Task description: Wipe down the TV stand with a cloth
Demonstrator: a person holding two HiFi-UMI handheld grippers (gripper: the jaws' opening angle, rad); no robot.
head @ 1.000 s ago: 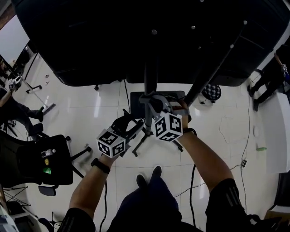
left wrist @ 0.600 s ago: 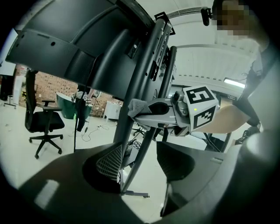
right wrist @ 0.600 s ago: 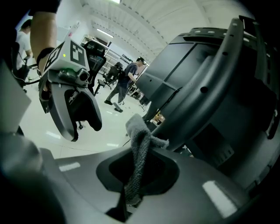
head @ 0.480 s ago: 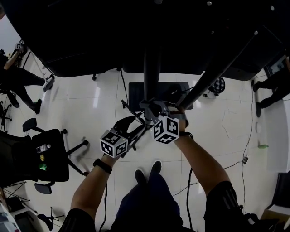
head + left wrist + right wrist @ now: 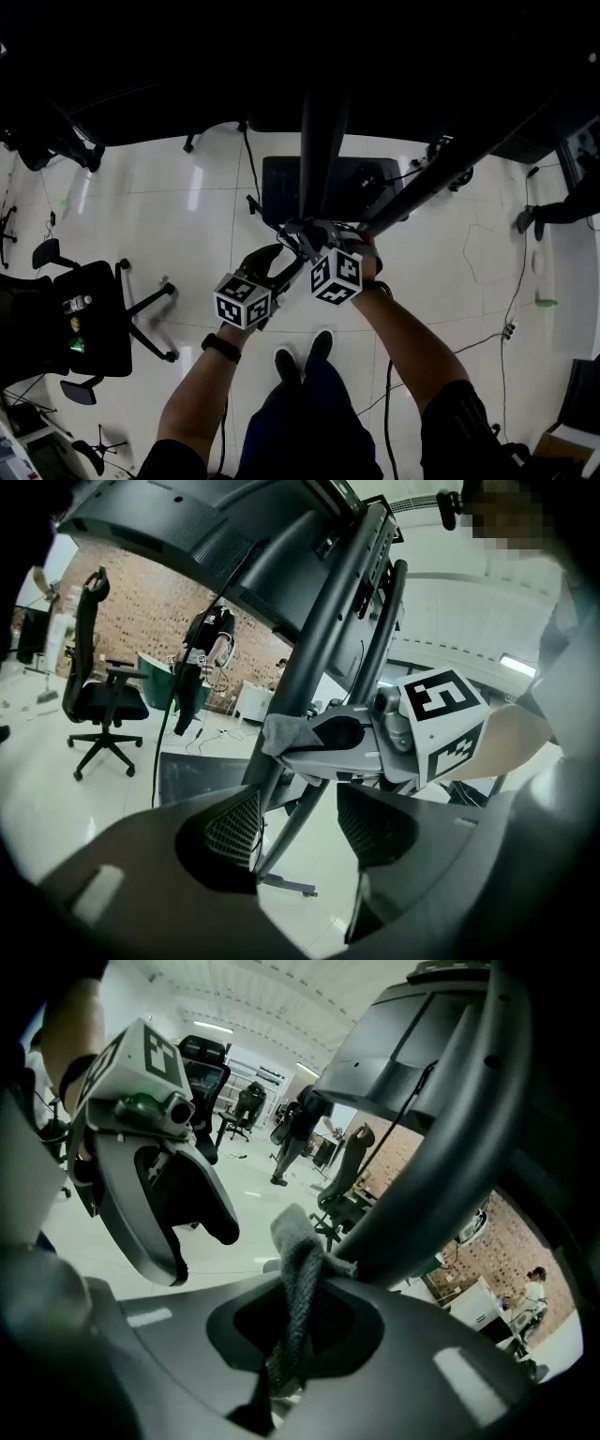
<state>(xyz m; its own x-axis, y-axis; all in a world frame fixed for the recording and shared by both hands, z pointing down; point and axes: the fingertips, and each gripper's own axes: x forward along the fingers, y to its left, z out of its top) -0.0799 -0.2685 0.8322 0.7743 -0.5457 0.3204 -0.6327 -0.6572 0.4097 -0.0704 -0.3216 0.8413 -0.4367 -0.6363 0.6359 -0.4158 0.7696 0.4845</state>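
The TV stand's dark upright pole [image 5: 319, 141] rises from a flat base [image 5: 281, 183] on the white floor, and a second slanted pole [image 5: 450, 173] runs beside it. My right gripper [image 5: 295, 1312] is shut on a grey cloth [image 5: 298, 1260], which is pressed against the thick pole [image 5: 422, 1176]. In the left gripper view the cloth [image 5: 281, 733] shows wrapped against the pole. My left gripper [image 5: 302, 822] is just below it. Its jaws are opening, with a thin slanted strut [image 5: 291, 829] between them and neither pad pressing. In the head view, both the right gripper [image 5: 305, 232] and the left gripper [image 5: 281, 258] are low on the stand.
The black TV [image 5: 206, 527] hangs overhead. An office chair [image 5: 94, 319] stands at the left and cables [image 5: 487, 272] trail over the floor at the right. My feet [image 5: 300, 352] are just behind the base. Another person's legs [image 5: 572, 202] show at the right edge.
Both grippers have gone down along the stand's pole toward the base, the cloth with the right one. The view has dropped lower under the TV.
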